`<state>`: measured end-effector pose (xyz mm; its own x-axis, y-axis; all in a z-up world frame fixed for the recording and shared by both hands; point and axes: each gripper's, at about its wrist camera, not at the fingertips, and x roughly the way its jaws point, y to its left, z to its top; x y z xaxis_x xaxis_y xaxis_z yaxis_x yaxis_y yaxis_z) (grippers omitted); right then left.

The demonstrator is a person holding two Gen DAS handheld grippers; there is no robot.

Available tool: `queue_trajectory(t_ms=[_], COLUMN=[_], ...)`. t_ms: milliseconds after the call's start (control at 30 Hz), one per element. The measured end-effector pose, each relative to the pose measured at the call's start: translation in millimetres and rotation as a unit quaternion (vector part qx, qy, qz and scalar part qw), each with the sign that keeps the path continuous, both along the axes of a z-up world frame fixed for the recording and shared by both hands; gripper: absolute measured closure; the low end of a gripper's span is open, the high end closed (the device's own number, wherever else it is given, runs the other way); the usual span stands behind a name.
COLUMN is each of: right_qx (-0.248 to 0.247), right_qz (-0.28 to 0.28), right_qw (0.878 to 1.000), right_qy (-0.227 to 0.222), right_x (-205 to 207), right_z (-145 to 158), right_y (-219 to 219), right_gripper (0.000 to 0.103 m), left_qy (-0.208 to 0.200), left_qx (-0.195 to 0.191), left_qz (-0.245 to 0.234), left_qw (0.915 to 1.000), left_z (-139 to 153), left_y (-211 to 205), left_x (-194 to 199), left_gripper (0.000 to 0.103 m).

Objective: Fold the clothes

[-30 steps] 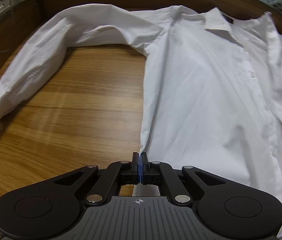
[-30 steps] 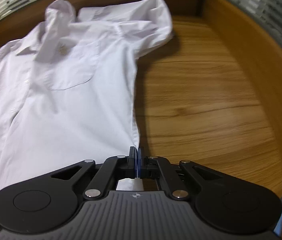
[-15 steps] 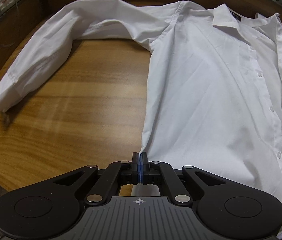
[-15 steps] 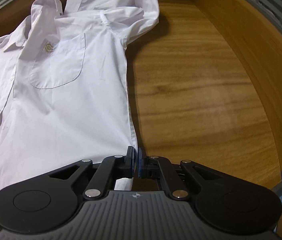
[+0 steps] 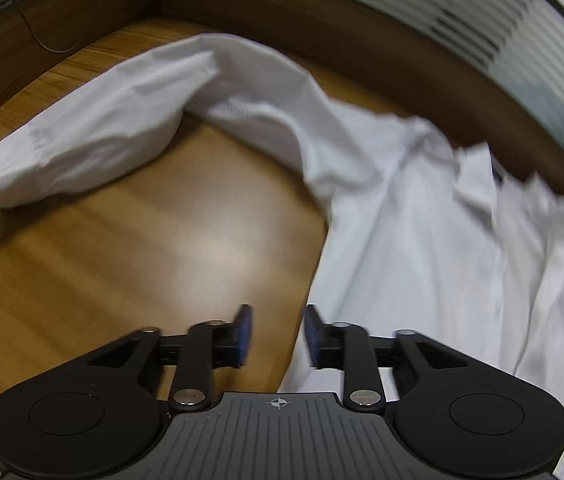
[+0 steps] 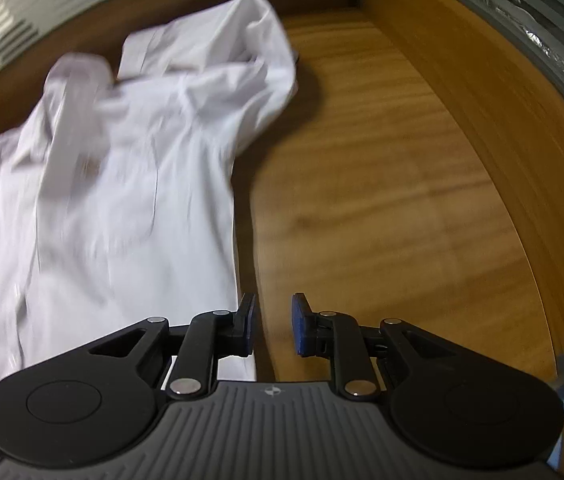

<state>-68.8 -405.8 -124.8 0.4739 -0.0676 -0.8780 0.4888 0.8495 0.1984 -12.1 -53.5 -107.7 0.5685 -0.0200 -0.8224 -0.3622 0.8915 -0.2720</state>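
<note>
**Both grippers letting go of the shirt hem**

Lowest in the left wrist view, the left gripper point(image 5: 277, 334) has its blue-padded fingers apart and opening. In the gap is mostly bare table point(image 5: 161, 248); the shirt point(image 5: 442, 260) edge runs just inside the right-hand pad, but neither pad presses on it. In the right wrist view the right gripper point(image 6: 273, 324) is likewise parted and opening, its gap over wood, with the shirt's side edge passing under the left-hand finger, unclamped. Nothing is held by either.

This looks like a release: the shirt appears laid flat on its back, so the corners near the hem need no more holding.

Farther up, the shirt body fills the right half of the left view and the left half of the right view. Both pictures are blurred, so buttons and pocket are hard to make out.

Farthest off, one sleeve point(image 5: 93, 140) arcs from the shoulder to the middle left of the left view, cuff on the wood. The other sleeve point(image 6: 249, 60) lies bunched at the top centre of the right view, near the table's raised back edge. Both stick out from the body, so folding them inward is probably next.
</note>
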Motion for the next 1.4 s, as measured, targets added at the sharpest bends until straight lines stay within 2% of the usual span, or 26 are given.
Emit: queue_trajectory(t_ms=[267, 400, 500, 567, 733, 767, 800, 833, 867, 900, 967, 1100, 1333, 1367, 1400], right_qx=[0.066, 0.096, 0.104, 0.09, 0.102, 0.107, 0.11, 0.112, 0.112, 0.108, 0.082, -0.004, -0.029, -0.038, -0.048], right_qz=[-0.051, -0.065, -0.071, -0.067, -0.077, -0.082, -0.086, -0.09, -0.091, -0.092, -0.087, -0.064, -0.037, -0.031, -0.025], right_qw=[0.995, 0.992, 0.99, 0.993, 0.99, 0.99, 0.989, 0.988, 0.988, 0.989, 0.992, 0.998, 0.999, 0.999, 0.999], right_qy=[-0.056, -0.06, -0.056, -0.048, -0.051, -0.053, -0.055, -0.055, -0.054, -0.051, -0.043, -0.026, -0.002, -0.001, 0.001], right_x=[72.3, 99.8, 113.2, 121.1, 131.1, 132.1, 133.0, 133.9, 134.8, 136.0, 138.9, 148.2, 168.0, 168.1, 168.2], right_z=[-4.9, -18.8, -29.6, -33.9, -40.7, -41.5, -41.9, -42.1, -42.0, -41.3, -36.6, -25.1, -35.1, -32.9, -30.6], right_y=[-40.9, -47.4, -46.8, -44.1, -47.7, -49.2, -50.5, -51.5, -51.8, -51.6, -48.9, -41.2, -36.2, -34.2, -32.2], right_gripper=[0.063, 0.062, 0.059, 0.056, 0.056, 0.057, 0.057, 0.068, 0.091, 0.098, 0.101, 0.102, 0.1, 0.097, 0.094], left_qy=[-0.025, -0.023, -0.023, -0.026, -0.021, -0.018, -0.015, -0.018, -0.022, -0.026, -0.031, -0.033, 0.0, -0.003, -0.011], left_qx=[-0.065, -0.093, -0.099, -0.099, -0.104, -0.102, -0.101, -0.09, -0.08, -0.069, -0.044, 0.01, 0.063, 0.073, 0.076], left_qz=[0.061, 0.075, 0.087, 0.096, 0.106, 0.105, 0.101, 0.1, 0.099, 0.098, 0.093, 0.073, 0.03, 0.024, 0.023], left_qw=[0.9957, 0.9926, 0.991, 0.9901, 0.9887, 0.9891, 0.9897, 0.9907, 0.9916, 0.9924, 0.9942, 0.9967, 0.9976, 0.997, 0.9968], left_z=[-13.7, -24.0, -30.2, -32.2, -40.6, -41.8, -42.7, -39.7, -36.7, -33.7, -27.0, -16.1, -18.8, -14.3, -6.8], left_y=[21.2, 25.8, 27.3, 28.2, 25.3, 23.6, 22.6, 21.8, 21.0, 20.2, 18.8, 15.6, 3.1, 1.2, 0.9], left_x=[67.9, 91.4, 103.1, 108.7, 122.0, 124.5, 127.0, 128.2, 129.4, 130.6, 134.8, 148.0, 166.3, 165.4, 162.2], left_gripper=[0.062, 0.062, 0.059, 0.059, 0.06, 0.065, 0.089, 0.101, 0.1, 0.1, 0.1, 0.1, 0.099, 0.095, 0.086])
